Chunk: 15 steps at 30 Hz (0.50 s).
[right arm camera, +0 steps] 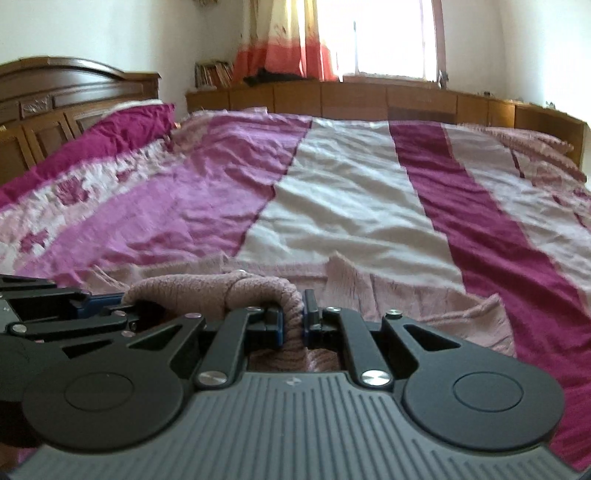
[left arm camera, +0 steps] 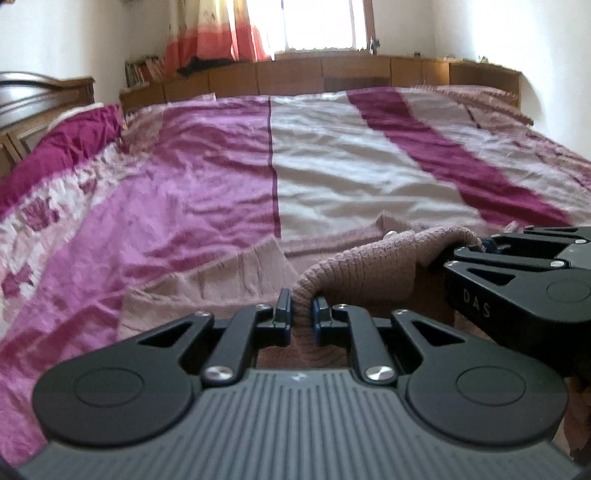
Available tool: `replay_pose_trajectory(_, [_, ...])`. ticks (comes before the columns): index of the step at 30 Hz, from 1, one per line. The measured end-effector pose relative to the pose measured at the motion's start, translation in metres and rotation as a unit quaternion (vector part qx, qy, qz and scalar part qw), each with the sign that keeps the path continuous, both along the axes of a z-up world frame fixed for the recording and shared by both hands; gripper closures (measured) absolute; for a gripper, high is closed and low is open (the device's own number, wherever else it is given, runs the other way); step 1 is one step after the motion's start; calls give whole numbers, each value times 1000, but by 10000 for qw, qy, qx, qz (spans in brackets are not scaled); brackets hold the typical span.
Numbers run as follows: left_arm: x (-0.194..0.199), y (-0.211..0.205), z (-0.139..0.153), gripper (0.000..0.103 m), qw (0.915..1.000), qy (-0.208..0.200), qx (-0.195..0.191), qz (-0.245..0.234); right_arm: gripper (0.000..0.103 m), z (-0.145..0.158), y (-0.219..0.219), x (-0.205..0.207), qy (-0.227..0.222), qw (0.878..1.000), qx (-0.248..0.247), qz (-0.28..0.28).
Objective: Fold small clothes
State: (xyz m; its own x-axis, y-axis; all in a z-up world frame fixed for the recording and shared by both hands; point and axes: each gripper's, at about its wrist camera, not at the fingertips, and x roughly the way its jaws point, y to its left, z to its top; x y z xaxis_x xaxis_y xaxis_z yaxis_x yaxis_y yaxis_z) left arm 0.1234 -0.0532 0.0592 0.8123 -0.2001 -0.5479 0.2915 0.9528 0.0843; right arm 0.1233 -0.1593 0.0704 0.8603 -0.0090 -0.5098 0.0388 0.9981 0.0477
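Note:
A dusty-pink knitted garment [left arm camera: 354,273] lies on the striped bedspread, its near edge lifted. My left gripper [left arm camera: 302,308] is shut on a ribbed fold of that edge. The right gripper [left arm camera: 476,245] shows at the right of the left wrist view, gripping the same edge farther along. In the right wrist view my right gripper [right arm camera: 293,319] is shut on the knit garment [right arm camera: 207,288], and the left gripper [right arm camera: 107,308] enters from the left, close beside it. The rest of the garment [right arm camera: 388,291] spreads flat on the bed beyond the fingers.
The bed carries a purple, grey and magenta striped bedspread [left arm camera: 332,158]. A magenta pillow [right arm camera: 122,133] rests at the wooden headboard [right arm camera: 55,92] on the left. A low wooden cabinet [left arm camera: 332,74] runs along the far side under a curtained window [left arm camera: 314,22].

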Motion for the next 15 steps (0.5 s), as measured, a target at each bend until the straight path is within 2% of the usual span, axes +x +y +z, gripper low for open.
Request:
replay_pose_trajectory(7, [21, -3, -27, 88, 9994, 341, 90, 11, 92, -40, -6, 22, 510, 9985, 154, -157])
replay_pose_trajectory(12, [21, -5, -34, 88, 9993, 345, 132, 32, 91, -51, -6, 22, 558, 9982, 174, -136])
replay_pose_trajectory(13, [20, -6, -34, 87, 9993, 334, 167, 35, 91, -50, -7, 22, 568, 9981, 185, -140])
replay_pose_trajectory(14, [20, -7, -34, 87, 9993, 324, 205, 36, 86, -51, -7, 22, 585, 9980, 211, -146])
replay_pose_trajectory(15, [20, -8, -34, 82, 9992, 320, 237, 44, 83, -49, -7, 21, 600, 9978, 264, -131])
